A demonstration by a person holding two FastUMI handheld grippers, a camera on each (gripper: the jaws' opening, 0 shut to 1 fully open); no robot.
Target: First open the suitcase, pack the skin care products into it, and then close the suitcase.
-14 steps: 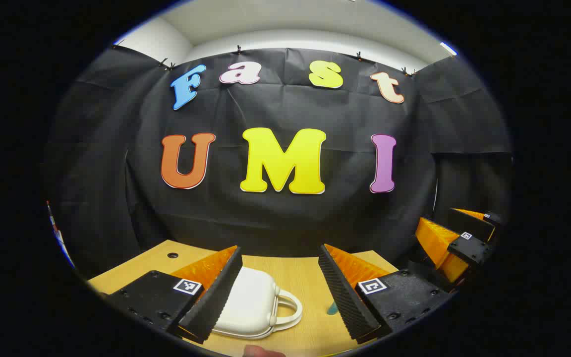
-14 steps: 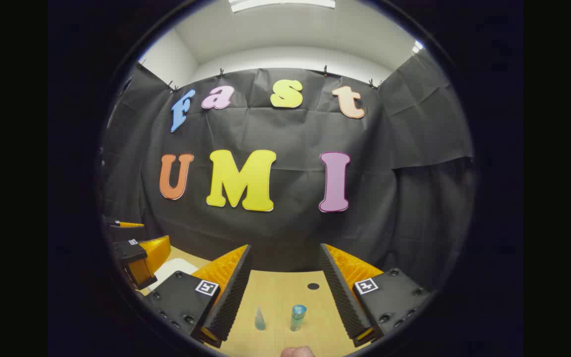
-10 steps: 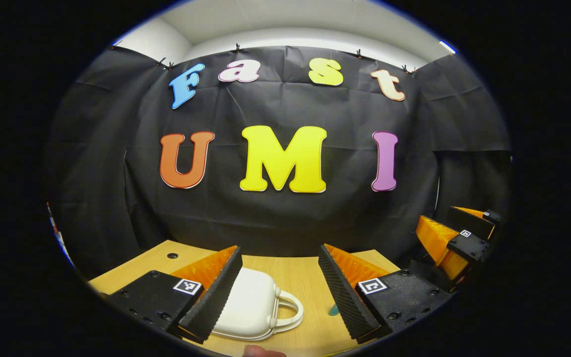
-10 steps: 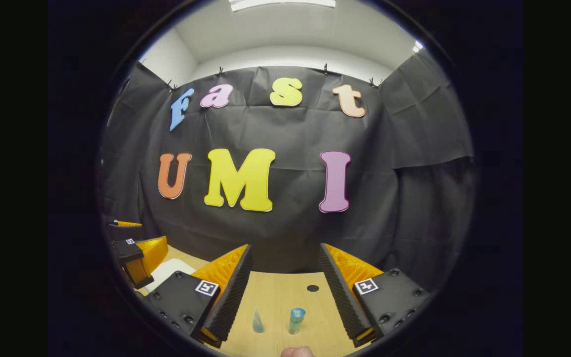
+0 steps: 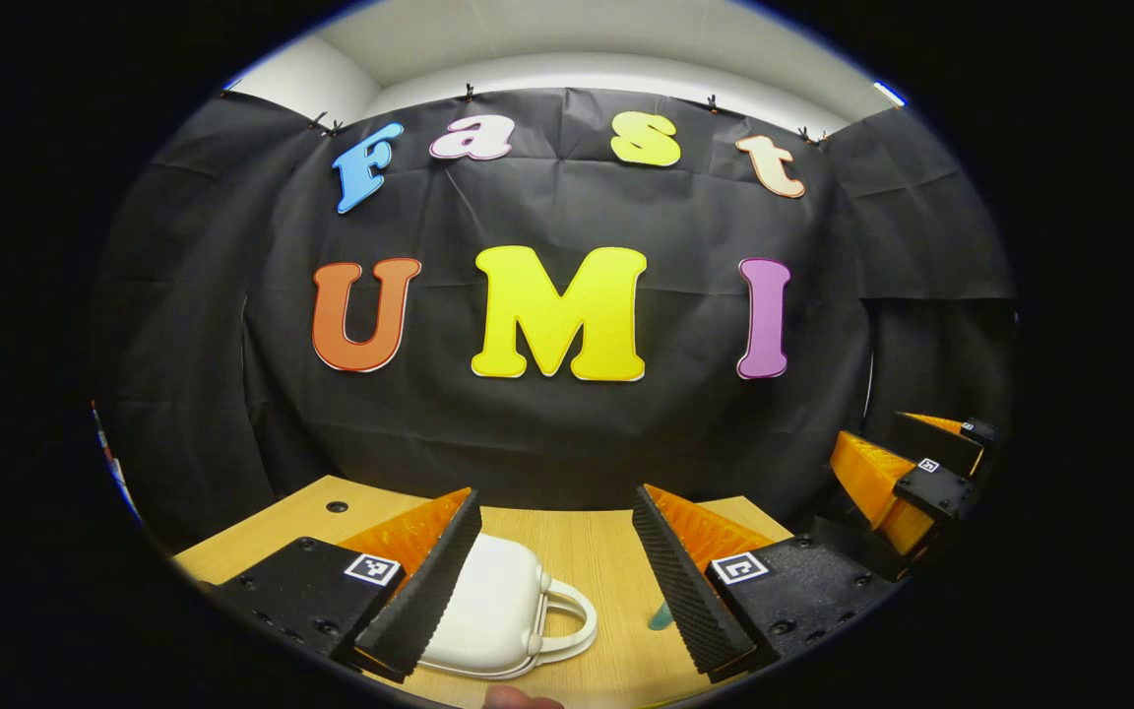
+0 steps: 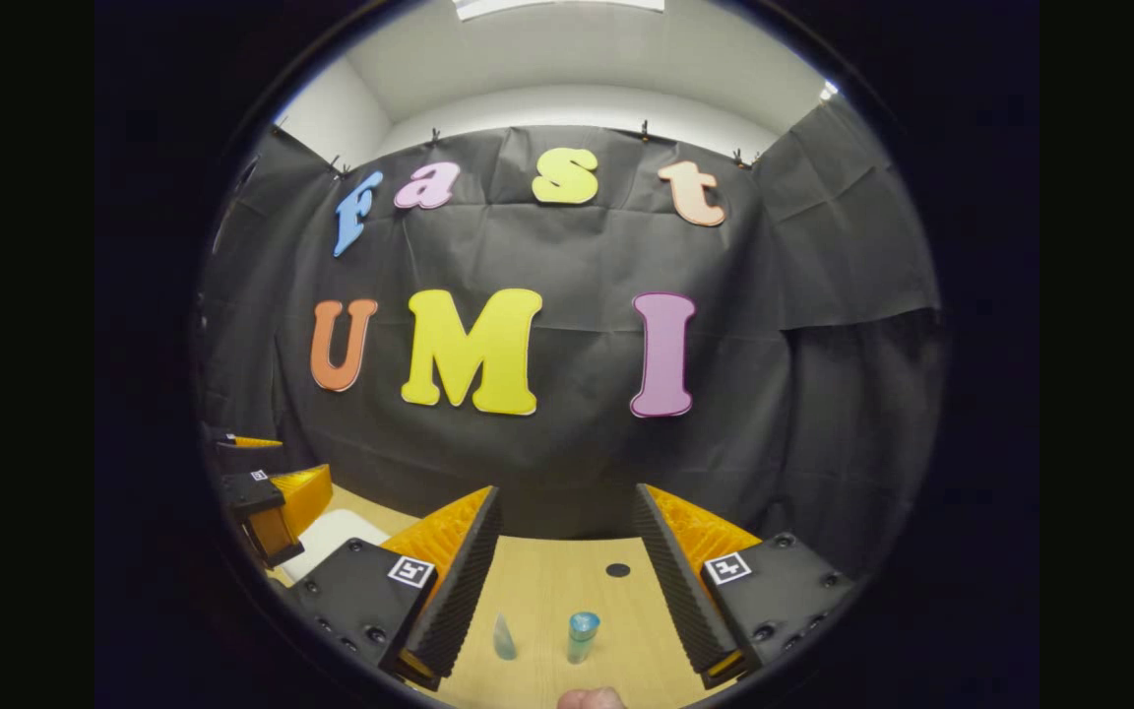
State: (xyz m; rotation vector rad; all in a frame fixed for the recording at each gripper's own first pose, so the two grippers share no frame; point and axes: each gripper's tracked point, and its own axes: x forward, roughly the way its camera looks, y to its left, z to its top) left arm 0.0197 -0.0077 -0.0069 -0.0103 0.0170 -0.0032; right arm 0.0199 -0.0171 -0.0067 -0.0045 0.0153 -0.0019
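A closed white suitcase [image 5: 500, 612] with a looped handle [image 5: 572, 615] lies on the wooden table [image 5: 592, 547]. It sits low between the fingers of my open left gripper [image 5: 553, 500], partly behind the left finger [image 5: 424, 591]. A teal skin care item [image 5: 661, 617] peeks out beside the right finger. My right gripper [image 6: 567, 492] is open above a small clear cone-shaped bottle [image 6: 504, 638] and a teal-capped bottle [image 6: 582, 635], both standing upright. Neither gripper touches anything. The suitcase [image 6: 336, 537] also shows at the left of the right gripper view.
The right gripper [image 5: 907, 483] hangs at the right edge of the left gripper view, and the left gripper [image 6: 272, 502] at the left edge of the right gripper view. The table has round holes [image 5: 337, 506] [image 6: 617, 569]. A fingertip [image 6: 592, 699] shows at the bottom.
Both views have crept slightly forward; the suitcase and bottles sit a little lower in frame. Both grippers stay open and nothing was touched.
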